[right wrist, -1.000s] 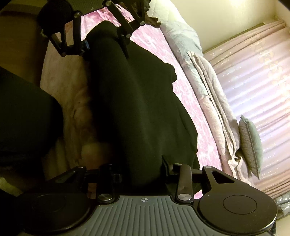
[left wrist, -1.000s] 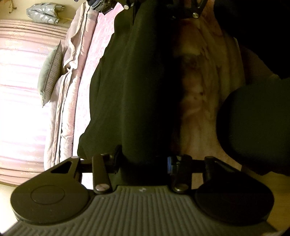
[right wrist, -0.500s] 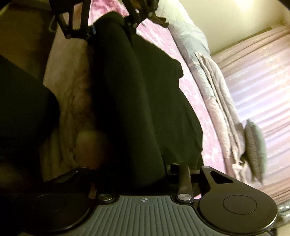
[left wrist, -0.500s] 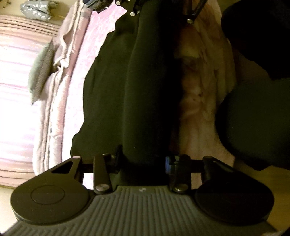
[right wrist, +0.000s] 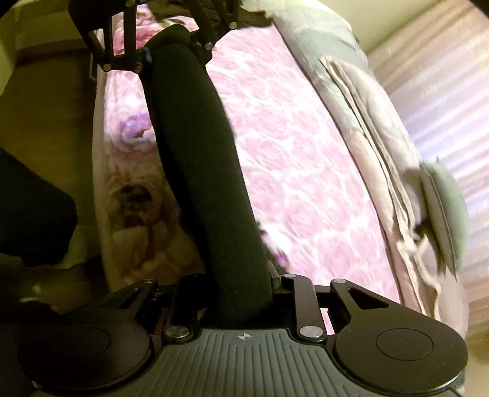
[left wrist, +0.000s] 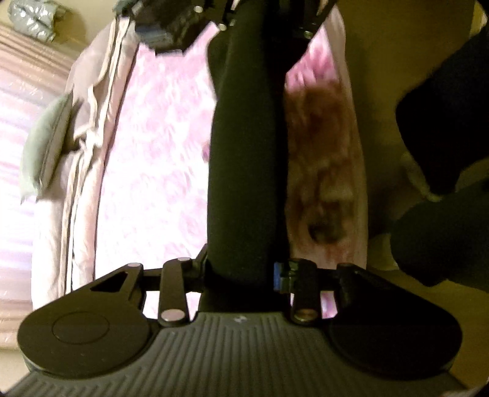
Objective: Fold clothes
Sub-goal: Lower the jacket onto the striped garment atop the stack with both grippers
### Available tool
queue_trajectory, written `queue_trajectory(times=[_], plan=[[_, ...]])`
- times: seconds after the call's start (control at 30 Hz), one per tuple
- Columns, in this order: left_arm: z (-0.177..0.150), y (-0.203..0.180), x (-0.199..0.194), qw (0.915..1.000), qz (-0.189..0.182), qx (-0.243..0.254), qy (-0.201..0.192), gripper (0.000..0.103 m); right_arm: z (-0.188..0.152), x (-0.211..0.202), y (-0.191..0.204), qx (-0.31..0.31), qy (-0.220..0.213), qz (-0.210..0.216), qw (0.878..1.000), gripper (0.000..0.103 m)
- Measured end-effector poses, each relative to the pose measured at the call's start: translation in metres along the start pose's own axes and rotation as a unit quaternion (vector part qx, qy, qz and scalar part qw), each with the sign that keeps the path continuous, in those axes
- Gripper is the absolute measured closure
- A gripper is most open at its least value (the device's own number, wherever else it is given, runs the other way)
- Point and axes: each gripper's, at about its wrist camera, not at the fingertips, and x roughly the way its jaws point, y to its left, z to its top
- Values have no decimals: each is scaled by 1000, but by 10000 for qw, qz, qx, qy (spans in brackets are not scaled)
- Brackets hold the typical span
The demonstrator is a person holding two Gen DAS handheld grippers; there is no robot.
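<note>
Bed (right wrist: 305, 158) fills both views, pink rose-pattern cover, blurry in the left wrist view (left wrist: 159, 158); cover's front edge has a darker brownish print (left wrist: 324, 183), (right wrist: 137, 198). Curtain (right wrist: 443, 91) pale pink, behind the bed. Folded bedding (right wrist: 376, 122) piled along the far side of the bed, also in the left view (left wrist: 88, 122). Garment (left wrist: 244, 152) black, pulled into a taut narrow band between the two grippers, held above the bed near its front edge; same band in the right view (right wrist: 201, 158). Pillow (right wrist: 446, 207) grey-green, leaning at the bedding pile, (left wrist: 45, 143) in the left view. Left gripper (left wrist: 241, 268) clamped narrow on one end of the garment, cloth bunched between the jaws; it shows at top of the right view (right wrist: 171, 52). Right gripper (right wrist: 241, 293) clamped on the other end, seen far off at top of the left view (left wrist: 262, 24)
</note>
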Motion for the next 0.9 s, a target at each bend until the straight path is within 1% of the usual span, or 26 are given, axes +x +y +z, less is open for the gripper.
queue_trajectory(times=[0.13,0.23,0.27,0.33,0.43,0.57,0.63,0.7,0.73,0.8,0.9], plan=[[33,44,-25,9981,-226,303,-494,71,-2,-54,-29,468,470,5,9978,80],[64,84,-34,9932,-259,582,-972,71,-13,-92,-58,776,763,-249,9938,80],[75,97,-37,9910,-221,696,-1125,71,-19,-104,-69,860,833,-412,9920,80],[105,128,-41,9852,-3,948,-1428,71,-31,-129,-95,1011,960,-795,9870,80],[158,178,-47,9726,483,1316,-1853,71,-57,-164,-143,1192,1093,-1544,9747,80],[248,243,-46,9502,1250,1647,-2333,71,-110,-202,-216,1303,1176,-2545,9510,80],[297,274,-39,9408,1549,1662,-2514,71,-144,-219,-257,1299,1178,-3002,9376,80],[348,305,-26,9335,1827,1626,-2621,71,-185,-232,-300,1221,1132,-3349,9274,79],[375,319,-19,9306,1949,1597,-2654,71,-207,-238,-322,1179,1093,-3489,9233,79],[425,348,-1,9284,2124,1477,-2667,71,-251,-243,-369,1130,1023,-3679,9173,79],[496,389,33,9277,2324,1389,-2569,70,-316,-242,-436,1000,967,-3795,9147,79]])
